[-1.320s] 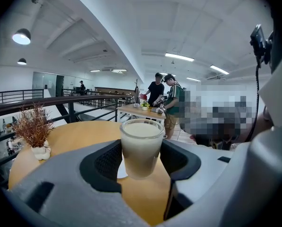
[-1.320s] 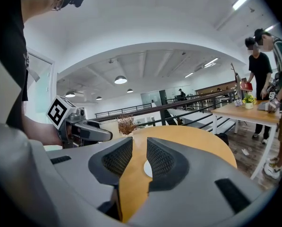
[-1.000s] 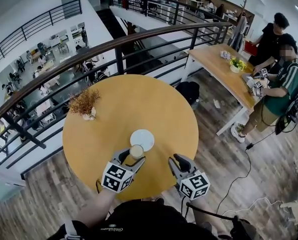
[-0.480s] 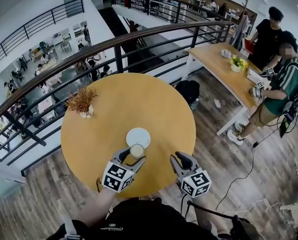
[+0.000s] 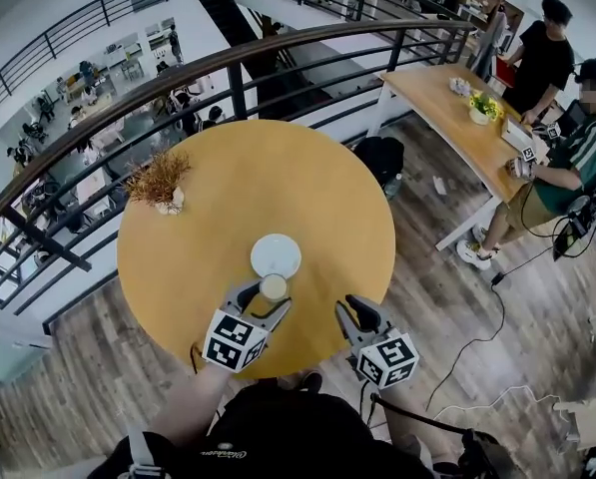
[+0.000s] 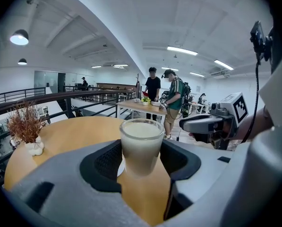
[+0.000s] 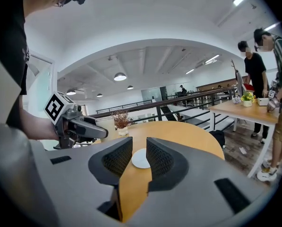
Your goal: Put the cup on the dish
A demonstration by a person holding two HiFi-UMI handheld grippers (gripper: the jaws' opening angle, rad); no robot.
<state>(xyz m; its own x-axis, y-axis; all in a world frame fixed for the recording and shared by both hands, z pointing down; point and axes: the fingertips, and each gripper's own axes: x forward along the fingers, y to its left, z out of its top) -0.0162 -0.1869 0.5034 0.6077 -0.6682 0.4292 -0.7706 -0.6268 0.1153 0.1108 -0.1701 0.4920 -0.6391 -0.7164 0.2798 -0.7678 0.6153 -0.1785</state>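
The left gripper [image 5: 265, 301] has its 2 jaws squeezed on the glass cup [image 6: 141, 145] of milky drink. The cup is just at the near edge of the white dish [image 5: 276, 254], maybe touching the round yellow table [image 5: 307, 188]. The right gripper [image 7: 139, 162] is near, jaws a little apart, holding nothing.

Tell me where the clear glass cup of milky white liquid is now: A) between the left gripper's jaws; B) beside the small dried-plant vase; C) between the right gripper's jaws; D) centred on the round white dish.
A: the clear glass cup sits clamped between the pads of the left gripper, just short of the round white dish.
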